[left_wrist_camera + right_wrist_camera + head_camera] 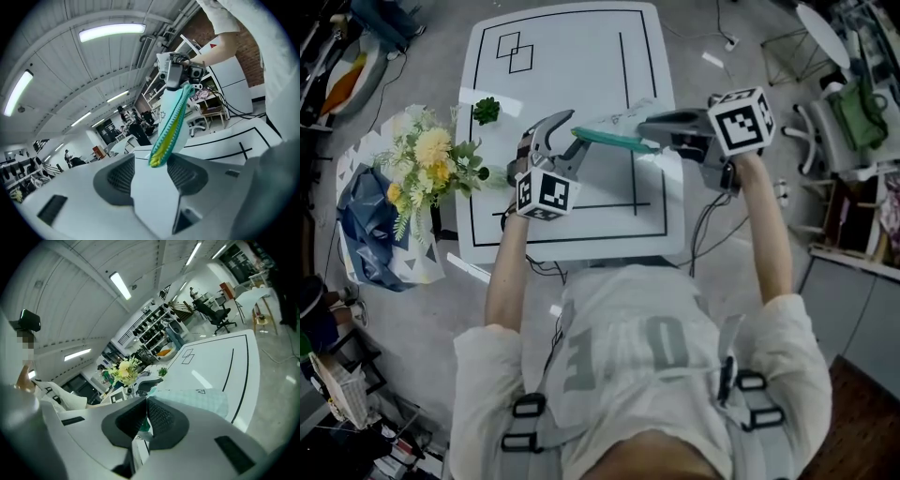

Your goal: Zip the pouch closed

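A pale checked pouch (614,139) with a teal zip edge is stretched in the air above the white table (572,66), between my two grippers. My left gripper (574,141) is shut on its left end. In the left gripper view the zip (171,126) runs up from my jaws (157,164) to the right gripper (173,77), with yellow showing along the zip line. My right gripper (649,131) is shut on the other end. In its own view a teal bit sits between the closed pads (144,420), and the pouch body (197,397) spreads beyond towards the left gripper (147,380).
The table carries black marked lines and a small green plant (487,111) near its left edge. A bunch of flowers (431,159) and a blue bag (370,225) stand left of the table. An office chair (834,122) and cables lie to the right.
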{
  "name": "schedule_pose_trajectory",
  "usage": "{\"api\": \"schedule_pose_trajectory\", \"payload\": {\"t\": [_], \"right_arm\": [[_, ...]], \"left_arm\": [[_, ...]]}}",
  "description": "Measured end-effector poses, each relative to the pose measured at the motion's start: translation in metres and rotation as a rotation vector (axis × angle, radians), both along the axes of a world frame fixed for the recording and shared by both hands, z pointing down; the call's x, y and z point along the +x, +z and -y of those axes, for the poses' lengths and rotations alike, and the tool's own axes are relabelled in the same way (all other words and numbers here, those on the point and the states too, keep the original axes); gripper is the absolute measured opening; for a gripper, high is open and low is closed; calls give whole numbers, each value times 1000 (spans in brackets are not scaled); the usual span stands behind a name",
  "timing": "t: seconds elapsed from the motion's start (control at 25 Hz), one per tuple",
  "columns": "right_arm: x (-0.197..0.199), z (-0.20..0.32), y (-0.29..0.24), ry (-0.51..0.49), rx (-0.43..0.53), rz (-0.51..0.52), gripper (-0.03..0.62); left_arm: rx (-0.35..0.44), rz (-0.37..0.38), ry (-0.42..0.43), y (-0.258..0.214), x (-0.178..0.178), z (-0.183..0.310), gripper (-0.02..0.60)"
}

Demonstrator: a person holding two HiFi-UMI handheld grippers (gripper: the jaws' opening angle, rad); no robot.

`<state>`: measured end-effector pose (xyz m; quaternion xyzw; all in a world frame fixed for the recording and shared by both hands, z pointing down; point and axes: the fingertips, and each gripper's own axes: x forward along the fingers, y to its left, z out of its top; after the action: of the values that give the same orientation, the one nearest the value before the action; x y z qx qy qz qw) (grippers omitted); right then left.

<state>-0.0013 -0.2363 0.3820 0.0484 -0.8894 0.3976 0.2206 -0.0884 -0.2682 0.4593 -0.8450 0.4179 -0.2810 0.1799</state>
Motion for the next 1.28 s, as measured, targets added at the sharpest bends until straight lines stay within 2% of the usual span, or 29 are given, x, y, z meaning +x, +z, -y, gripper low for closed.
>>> {"api": "schedule_pose_trajectory", "payload": {"t": [0.2, 0.36, 0.52, 0.68, 0.72, 0.76, 0.8, 0.84, 0.96, 1.04, 1.12, 1.28], "right_arm": [[3, -8, 0, -42, 5, 0, 15], [6, -7, 3, -5, -13, 5, 15], [12, 4, 13, 74, 78, -48, 15], [14, 18, 19, 186, 268, -130, 21], [16, 23, 20, 230, 319, -152, 51], [17, 29, 19, 278, 373, -172, 110], [20, 34, 16, 330, 428, -188, 168], [23, 39, 12, 392, 480, -198, 184], [42, 45, -4, 632, 595, -214, 190], [53, 34, -6, 736, 622, -229, 190], [52, 11, 7, 744, 602, -242, 189], [37, -32, 49, 656, 534, -263, 189]], "left_arm": [[18, 49, 56, -4, 11, -16, 201], [24, 61, 60, -9, 14, -23, 109], [29, 71, 38, -14, 10, -25, 46], [0, 50, -38, -22, 2, -24, 25], [-8, 44, -67, -24, -1, -23, 23], [-15, 39, -98, -25, -5, -22, 21], [-18, 35, -130, -27, -9, -22, 20], [-21, 34, -162, -29, -13, -22, 18], [-37, 57, -243, -33, -23, -24, 18], [-45, 71, -281, -33, -26, -26, 17], [-51, 71, -311, -33, -30, -27, 18], [-87, 38, -364, -31, -35, -32, 17]]}}
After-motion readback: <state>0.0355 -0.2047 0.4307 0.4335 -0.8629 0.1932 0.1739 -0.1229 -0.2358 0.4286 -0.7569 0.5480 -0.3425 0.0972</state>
